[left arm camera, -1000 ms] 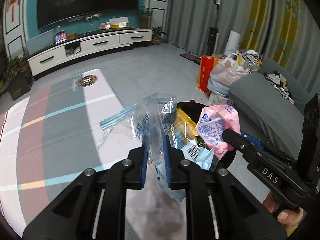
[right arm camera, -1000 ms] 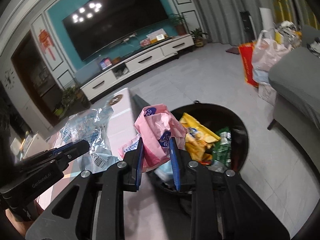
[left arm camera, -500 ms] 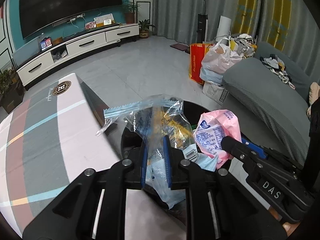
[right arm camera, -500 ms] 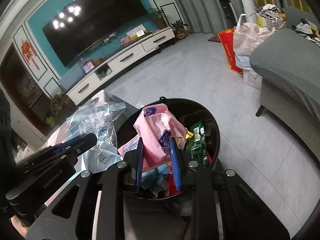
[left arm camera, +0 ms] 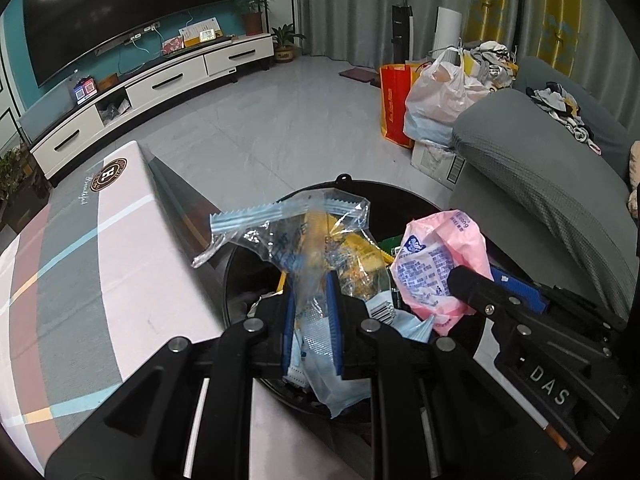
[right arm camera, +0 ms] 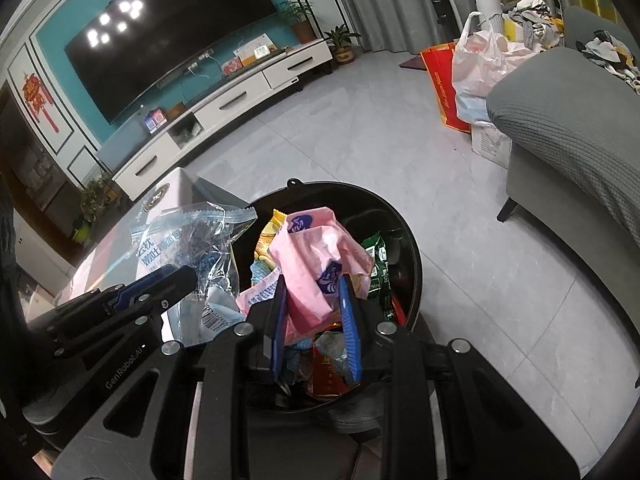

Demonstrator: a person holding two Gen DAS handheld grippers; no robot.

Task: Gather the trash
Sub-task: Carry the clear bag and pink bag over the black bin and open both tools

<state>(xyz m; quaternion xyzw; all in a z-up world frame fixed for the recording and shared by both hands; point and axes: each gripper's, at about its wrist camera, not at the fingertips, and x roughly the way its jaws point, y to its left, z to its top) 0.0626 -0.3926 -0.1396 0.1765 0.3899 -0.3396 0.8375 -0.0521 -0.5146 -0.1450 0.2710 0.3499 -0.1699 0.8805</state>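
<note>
Trash is held in both grippers: between the closed fingers of the left gripper [left arm camera: 312,320] a clear plastic wrapper [left arm camera: 296,240] is pinched at its lower part, its crumpled top fanning out above the fingertips. The right gripper [right arm camera: 316,328] is clamped on a pink bag [right arm camera: 316,264] bunched between its fingers, over the black bin [right arm camera: 412,256] beyond them. Both are judged light, limp and slippery, best gripped at gathered folds.

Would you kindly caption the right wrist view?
Right gripper holds a pink wrapper over the black bin.
</note>
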